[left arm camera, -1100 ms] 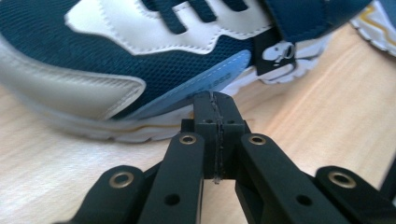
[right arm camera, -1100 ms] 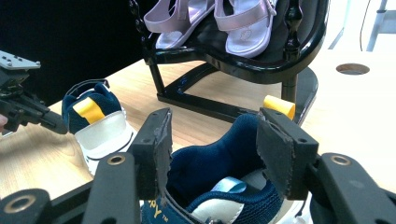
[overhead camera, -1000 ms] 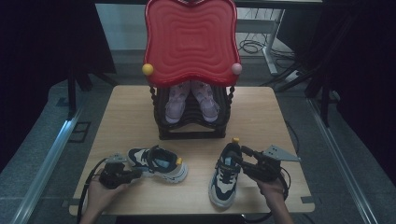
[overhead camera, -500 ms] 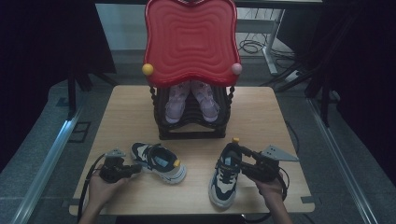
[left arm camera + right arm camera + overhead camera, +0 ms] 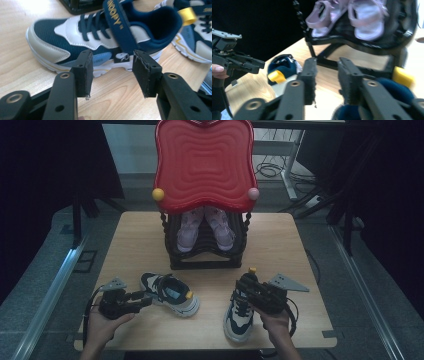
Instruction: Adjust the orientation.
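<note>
On the wooden table [image 5: 280,240] in the high view, a black rack [image 5: 207,255] with a red top holds two pink shoes [image 5: 205,227]. In front lie two navy sneakers: the left sneaker [image 5: 170,293] just beside the left gripper [image 5: 142,301], the right sneaker [image 5: 241,309] under the right gripper [image 5: 250,290].

In the left gripper view, the jaws stand wide apart and empty, close to the sneaker's side.

In the right gripper view, the jaws are parted, gripping nothing, above the navy sneaker's heel.

Two sneakers [image 5: 170,293] navy, white, yellow tabs. Rack [image 5: 206,252] black, red rippled top [image 5: 205,165]; sandals [image 5: 205,227] lilac. Worktop [image 5: 135,240] pale wood.
</note>
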{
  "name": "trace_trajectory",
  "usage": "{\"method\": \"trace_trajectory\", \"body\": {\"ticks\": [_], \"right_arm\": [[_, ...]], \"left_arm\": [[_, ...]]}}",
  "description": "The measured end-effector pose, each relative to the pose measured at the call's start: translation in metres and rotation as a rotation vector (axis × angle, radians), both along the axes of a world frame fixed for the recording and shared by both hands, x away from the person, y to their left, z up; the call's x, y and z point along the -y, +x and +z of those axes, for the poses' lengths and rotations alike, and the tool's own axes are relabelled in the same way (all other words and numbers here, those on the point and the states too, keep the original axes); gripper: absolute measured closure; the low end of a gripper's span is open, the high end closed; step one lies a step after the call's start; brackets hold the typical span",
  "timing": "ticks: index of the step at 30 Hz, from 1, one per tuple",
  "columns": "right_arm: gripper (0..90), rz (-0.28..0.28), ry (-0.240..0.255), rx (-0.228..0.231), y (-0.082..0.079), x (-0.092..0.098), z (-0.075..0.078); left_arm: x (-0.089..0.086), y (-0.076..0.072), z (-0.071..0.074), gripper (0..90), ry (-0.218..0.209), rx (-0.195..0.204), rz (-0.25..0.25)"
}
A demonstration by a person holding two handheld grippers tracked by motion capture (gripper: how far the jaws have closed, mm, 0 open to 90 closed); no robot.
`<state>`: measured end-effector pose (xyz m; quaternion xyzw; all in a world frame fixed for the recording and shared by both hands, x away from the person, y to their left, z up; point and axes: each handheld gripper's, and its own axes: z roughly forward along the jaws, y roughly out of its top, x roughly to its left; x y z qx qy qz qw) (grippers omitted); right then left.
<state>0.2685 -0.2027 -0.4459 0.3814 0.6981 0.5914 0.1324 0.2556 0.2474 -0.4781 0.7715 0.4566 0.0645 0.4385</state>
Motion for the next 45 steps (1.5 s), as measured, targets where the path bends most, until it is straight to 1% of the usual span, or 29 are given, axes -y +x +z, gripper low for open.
{"method": "trace_trajectory", "body": {"ticks": [1, 3, 6, 8, 9, 10, 12, 15, 17, 21, 24, 27, 28, 34, 38, 42, 45], "right_arm": [[75.6, 0.006, -0.011, 0.010, 0.000, -0.005, 0.003], [80.6, 0.029, -0.001, 0.021, 0.000, -0.018, 0.009], [83.9, 0.049, -0.005, 0.015, 0.004, -0.037, 0.012], [86.0, 0.052, 0.007, -0.002, 0.009, -0.049, 0.012], [86.8, 0.055, 0.020, -0.018, 0.012, -0.056, 0.011], [87.0, 0.054, 0.025, -0.023, 0.014, -0.060, 0.010], [87.4, 0.056, 0.031, -0.047, 0.019, -0.072, 0.006], [87.5, 0.069, 0.002, -0.068, 0.025, -0.086, -0.002], [87.6, 0.069, -0.025, -0.075, 0.029, -0.094, -0.006], [87.9, 0.075, -0.054, -0.091, 0.035, -0.106, -0.011], [87.8, 0.083, -0.095, -0.089, 0.036, -0.115, -0.014], [87.8, 0.091, -0.129, -0.098, 0.038, -0.122, -0.020], [87.8, 0.094, -0.138, -0.107, 0.039, -0.125, -0.022], [88.0, 0.094, -0.155, -0.129, 0.041, -0.133, -0.032], [87.9, 0.095, -0.151, -0.142, 0.039, -0.138, -0.035], [88.0, 0.093, -0.171, -0.129, 0.037, -0.142, -0.038], [87.9, 0.086, -0.180, -0.131, 0.038, -0.143, -0.041]], "left_arm": [[-0.001, -0.001, 0.003, 49.2, -0.003, 0.010, 0.002], [-0.003, -0.003, 0.009, 47.3, -0.016, 0.022, 0.014], [-0.006, -0.007, 0.013, 45.6, -0.026, 0.033, 0.012], [-0.007, -0.009, 0.015, 45.4, -0.025, 0.036, 0.005], [-0.008, -0.010, 0.015, 45.5, -0.026, 0.036, 0.007], [-0.010, -0.010, 0.015, 45.4, -0.028, 0.038, 0.007], [-0.012, -0.011, 0.015, 45.4, -0.030, 0.036, 0.012], [-0.015, -0.011, 0.013, 45.5, -0.030, 0.035, 0.020], [-0.017, -0.011, 0.011, 45.7, -0.030, 0.039, 0.036], [-0.016, -0.011, 0.012, 46.0, -0.038, 0.049, 0.041], [-0.015, -0.012, 0.012, 46.0, -0.041, 0.052, 0.041], [-0.016, -0.012, 0.011, 46.0, -0.041, 0.046, 0.043], [-0.016, -0.011, 0.010, 46.0, -0.041, 0.044, 0.044], [-0.018, -0.011, 0.007, 46.0, -0.045, 0.032, 0.047], [-0.018, -0.011, 0.006, 46.0, -0.051, 0.029, 0.048], [-0.018, -0.011, 0.006, 46.0, -0.053, 0.028, 0.048], [-0.019, -0.011, 0.005, 46.0, -0.054, 0.024, 0.052]]}}
